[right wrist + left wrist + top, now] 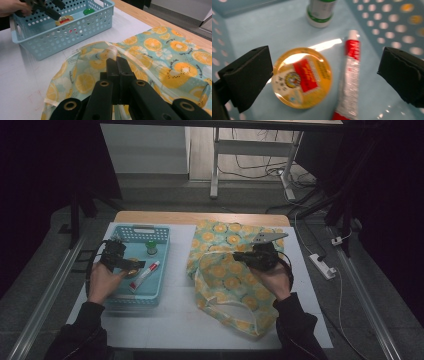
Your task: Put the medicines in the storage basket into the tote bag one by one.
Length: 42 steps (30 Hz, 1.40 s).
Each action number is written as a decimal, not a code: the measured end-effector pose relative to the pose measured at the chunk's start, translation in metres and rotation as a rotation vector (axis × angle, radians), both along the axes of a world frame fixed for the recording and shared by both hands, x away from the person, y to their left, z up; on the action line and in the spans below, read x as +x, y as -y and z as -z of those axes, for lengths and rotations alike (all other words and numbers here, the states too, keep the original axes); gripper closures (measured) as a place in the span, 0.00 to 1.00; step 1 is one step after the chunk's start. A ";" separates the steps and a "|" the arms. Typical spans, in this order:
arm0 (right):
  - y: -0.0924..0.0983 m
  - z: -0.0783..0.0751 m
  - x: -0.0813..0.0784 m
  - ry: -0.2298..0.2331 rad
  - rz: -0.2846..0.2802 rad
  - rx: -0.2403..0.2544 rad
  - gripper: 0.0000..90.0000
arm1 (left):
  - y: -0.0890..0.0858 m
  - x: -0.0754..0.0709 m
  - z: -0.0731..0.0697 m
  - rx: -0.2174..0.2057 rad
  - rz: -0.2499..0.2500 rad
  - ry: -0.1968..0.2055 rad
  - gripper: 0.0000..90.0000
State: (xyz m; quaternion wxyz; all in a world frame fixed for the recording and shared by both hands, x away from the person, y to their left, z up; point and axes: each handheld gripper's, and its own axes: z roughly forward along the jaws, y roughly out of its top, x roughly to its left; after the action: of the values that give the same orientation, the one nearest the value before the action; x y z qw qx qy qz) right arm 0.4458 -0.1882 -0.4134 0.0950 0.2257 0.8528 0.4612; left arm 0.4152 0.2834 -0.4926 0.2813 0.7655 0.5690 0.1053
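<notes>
A blue perforated basket (140, 228) at the table's left holds a round yellow tin (302, 78), a red-and-white tube (351, 75) and a green-capped bottle (321, 12). My left gripper (325, 62) hangs open just above the basket floor (257, 27), its jaws either side of the tin and the tube, touching neither. In the high view the left gripper (136, 264) is over the tin (132, 271), beside the tube (146, 274). A citrus-print bag (225, 280) lies at the right. My right gripper (117, 61) is shut on the bag's raised rim (110, 51).
A white mat (172, 315) covers the wooden table (200, 217). In the right gripper view the basket (75, 35) is at the far left with a hand and the left gripper (51, 11) inside it. A power strip (322, 265) lies on the floor to the right.
</notes>
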 end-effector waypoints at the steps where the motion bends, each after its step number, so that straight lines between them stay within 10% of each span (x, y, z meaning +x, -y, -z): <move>1: 0.000 0.000 0.000 0.000 0.000 0.000 1.00 | -0.001 0.002 0.002 0.002 -0.009 -0.008 0.00; 16: 0.000 0.001 0.000 0.000 -0.005 -0.006 1.00 | 0.007 0.022 0.023 0.126 -0.017 -0.197 0.01; 25: 0.000 0.001 0.000 0.000 -0.006 -0.009 1.00 | 0.007 0.023 0.026 0.148 -0.041 -0.248 0.21; 31: 0.000 0.000 0.000 0.004 -0.004 -0.006 1.00 | 0.007 0.023 0.025 0.146 -0.052 -0.257 0.22; 42: 0.001 -0.001 0.000 0.008 -0.003 -0.002 1.00 | 0.009 0.015 0.005 0.090 -0.028 -0.134 0.22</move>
State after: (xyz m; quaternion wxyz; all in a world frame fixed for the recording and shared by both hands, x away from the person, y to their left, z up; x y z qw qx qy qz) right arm 0.4456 -0.1887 -0.4128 0.0978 0.2226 0.8532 0.4614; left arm 0.4299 0.2741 -0.4976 0.2065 0.7748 0.5917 0.0832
